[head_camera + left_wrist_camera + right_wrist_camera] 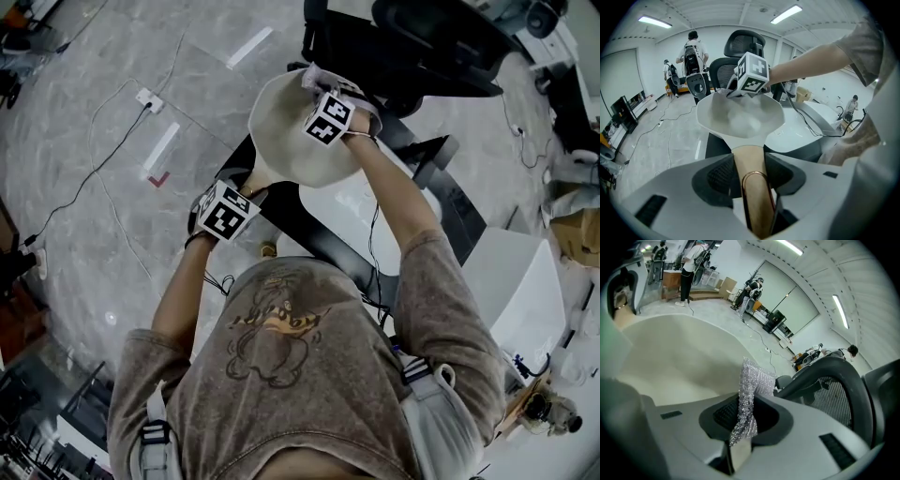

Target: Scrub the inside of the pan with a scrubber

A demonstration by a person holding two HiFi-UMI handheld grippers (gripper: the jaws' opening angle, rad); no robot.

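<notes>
A cream-white pan [291, 131] is held up in the air, tilted, by its tan wooden handle [752, 180]. My left gripper [751, 176] is shut on that handle, and a copper hanging loop [757, 180] lies on it between the jaws. In the head view the left gripper [225, 211] sits at the pan's near-left edge. My right gripper [328, 112] reaches over the pan's far rim. It is shut on a silvery mesh scrubber [750, 394] whose tip stands just above the pan's pale inner wall [679, 366]. The right gripper's marker cube [752, 72] shows beyond the bowl [740, 117].
A black office chair [412, 47] stands right behind the pan; its mesh back [829, 399] is close to the right gripper. A white curved table [375, 216] lies below. Cables and a power strip [148, 100] run across the grey floor. People stand far off [691, 51].
</notes>
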